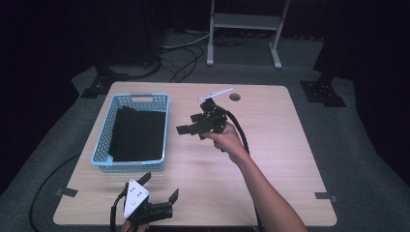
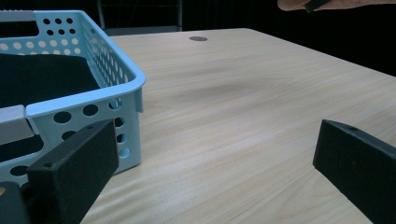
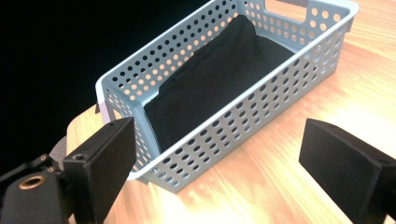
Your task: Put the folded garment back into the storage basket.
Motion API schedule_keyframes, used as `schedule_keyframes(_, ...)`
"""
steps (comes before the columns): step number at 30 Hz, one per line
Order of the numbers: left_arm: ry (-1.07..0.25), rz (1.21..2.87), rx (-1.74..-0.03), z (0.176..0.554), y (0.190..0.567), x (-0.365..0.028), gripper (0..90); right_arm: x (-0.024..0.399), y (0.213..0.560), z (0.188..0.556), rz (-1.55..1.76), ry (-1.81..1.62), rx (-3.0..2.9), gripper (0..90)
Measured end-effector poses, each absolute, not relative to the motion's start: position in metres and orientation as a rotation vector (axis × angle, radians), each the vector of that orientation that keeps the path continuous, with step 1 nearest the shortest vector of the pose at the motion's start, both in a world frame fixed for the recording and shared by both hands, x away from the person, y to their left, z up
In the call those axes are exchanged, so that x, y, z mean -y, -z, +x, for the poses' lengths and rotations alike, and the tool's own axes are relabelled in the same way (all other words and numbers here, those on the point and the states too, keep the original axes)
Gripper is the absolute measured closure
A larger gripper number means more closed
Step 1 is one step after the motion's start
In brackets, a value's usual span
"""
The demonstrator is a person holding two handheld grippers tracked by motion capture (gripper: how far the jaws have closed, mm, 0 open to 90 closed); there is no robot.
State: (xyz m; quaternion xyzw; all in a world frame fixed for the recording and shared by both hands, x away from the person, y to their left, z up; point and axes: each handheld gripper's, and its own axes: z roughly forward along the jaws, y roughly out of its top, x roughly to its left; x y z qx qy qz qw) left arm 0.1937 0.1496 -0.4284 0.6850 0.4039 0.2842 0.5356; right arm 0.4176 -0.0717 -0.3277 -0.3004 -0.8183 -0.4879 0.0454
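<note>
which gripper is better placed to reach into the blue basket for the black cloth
Right, probably. The right gripper is raised beside the basket, open jaws aimed toward the black cloth. The left gripper sits low at the table's near edge.

Cloth (image 1: 138,134) lies in basket (image 1: 99,140), left on table (image 1: 270,145).

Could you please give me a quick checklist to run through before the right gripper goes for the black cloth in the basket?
1. Right gripper jaws open and hold nothing: ok.
2. Left gripper jaws open, near table edge, apart from the basket: ok.
3. Black cloth lies inside the blue basket, uncovered: ok.
4. Right gripper faces the basket, raised off the table: ok.
5. Cloth free of the basket holes: cannot tell.
</note>
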Motion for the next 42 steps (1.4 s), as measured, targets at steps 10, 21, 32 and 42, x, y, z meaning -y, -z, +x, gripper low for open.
schedule_keyframes(10, -0.678, 1.636, -0.962, 0.194, 0.429, -0.149, 0.0, 0.083, 0.332, 0.413, -0.928, 1.475, 2.515, 11.1)
schedule_keyframes(21, -0.68, 1.64, -0.959, 0.194, 0.429, -0.148, 0.0, 0.091, 0.33, 0.408, -0.907, 1.46, 2.556, 11.1)
schedule_keyframes(32, -0.681, 1.639, -0.958, 0.194, 0.429, -0.148, 0.0, 0.099, 0.334, 0.405, -0.906, 1.442, 2.582, 11.1)
schedule_keyframes(42, -0.683, 1.648, -0.954, 0.194, 0.429, -0.147, 0.0, 0.111, 0.338, 0.403, -0.928, 1.458, 2.578, 11.1)
